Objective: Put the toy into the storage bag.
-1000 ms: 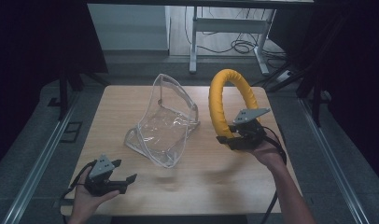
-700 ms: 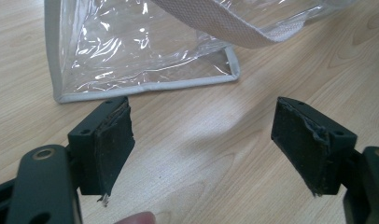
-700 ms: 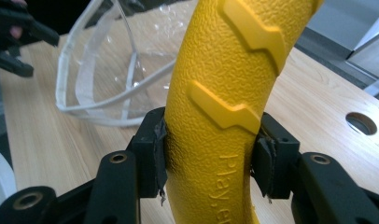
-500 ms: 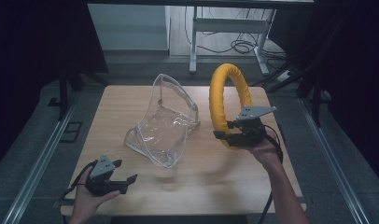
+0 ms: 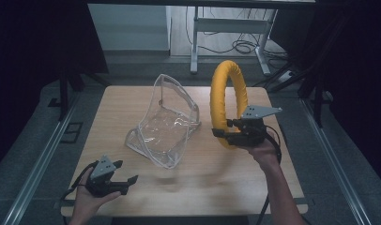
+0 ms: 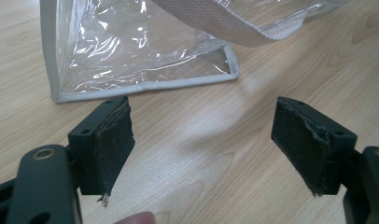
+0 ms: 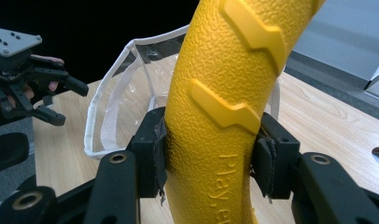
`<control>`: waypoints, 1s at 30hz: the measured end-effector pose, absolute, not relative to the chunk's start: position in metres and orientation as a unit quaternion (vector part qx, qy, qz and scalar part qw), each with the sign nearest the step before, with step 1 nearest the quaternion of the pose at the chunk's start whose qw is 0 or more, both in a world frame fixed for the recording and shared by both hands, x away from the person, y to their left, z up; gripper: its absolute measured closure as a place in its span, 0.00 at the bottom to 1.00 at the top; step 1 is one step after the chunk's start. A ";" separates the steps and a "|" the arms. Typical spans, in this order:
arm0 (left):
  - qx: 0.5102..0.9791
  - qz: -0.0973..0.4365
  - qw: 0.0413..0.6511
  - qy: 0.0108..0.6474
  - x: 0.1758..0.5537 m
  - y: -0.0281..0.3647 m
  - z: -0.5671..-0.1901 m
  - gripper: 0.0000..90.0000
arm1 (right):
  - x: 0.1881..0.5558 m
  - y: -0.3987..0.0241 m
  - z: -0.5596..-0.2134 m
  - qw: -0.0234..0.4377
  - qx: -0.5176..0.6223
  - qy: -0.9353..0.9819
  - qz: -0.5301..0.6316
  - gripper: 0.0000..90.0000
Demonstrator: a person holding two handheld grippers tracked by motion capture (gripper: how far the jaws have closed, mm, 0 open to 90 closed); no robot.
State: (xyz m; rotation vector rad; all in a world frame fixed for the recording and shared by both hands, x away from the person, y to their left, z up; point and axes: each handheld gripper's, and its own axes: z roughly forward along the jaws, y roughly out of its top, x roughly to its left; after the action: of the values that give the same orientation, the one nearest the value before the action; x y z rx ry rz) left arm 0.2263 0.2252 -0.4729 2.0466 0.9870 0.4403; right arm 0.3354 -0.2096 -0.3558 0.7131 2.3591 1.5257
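Ring unmoved — yellow, pebbled, ridged, upright

Yellow ring, pebbled texture with raised zigzag marks. Clear plastic bag, pale grey-white trim. Light woodgrain counter. Both grippers black, grey top plates.

Bare bench runs along the whole near edge, wide enough for either gripper to pass between the two hands. The clear bag stands mid-bench, tilted, and blocks the straight way from the near left to the far middle. Just right of it the yellow ring, upright in the right gripper, leaves a narrow gap. The far left corner and the right edge lie open.
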 end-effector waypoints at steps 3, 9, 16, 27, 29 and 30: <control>0.809 0.173 0.402 0.392 0.226 0.225 -0.473 0.23 | 0.336 -0.210 -0.356 0.120 0.244 0.804 0.529 0.57; 0.809 0.173 0.402 0.391 0.226 0.225 -0.473 0.23 | 0.335 -0.208 -0.352 0.119 0.242 0.796 0.542 0.57; 0.809 0.175 0.402 0.391 0.226 0.225 -0.473 0.23 | 0.336 -0.203 -0.349 0.116 0.236 0.785 0.561 0.57; 0.810 0.175 0.401 0.391 0.226 0.226 -0.473 0.23 | 0.335 -0.199 -0.344 0.119 0.230 0.771 0.582 0.57; 0.809 0.175 0.402 0.391 0.226 0.226 -0.472 0.23 | 0.335 -0.198 -0.343 0.117 0.228 0.767 0.588 0.57; 0.809 0.175 0.402 0.391 0.226 0.226 -0.472 0.23 | 0.335 -0.198 -0.343 0.117 0.228 0.767 0.588 0.57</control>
State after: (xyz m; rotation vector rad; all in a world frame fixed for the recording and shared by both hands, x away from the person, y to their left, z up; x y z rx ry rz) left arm 0.2261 0.2257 -0.4724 2.0461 0.9873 0.4429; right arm 0.3348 -0.1979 -0.3429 0.6676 2.2449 1.7225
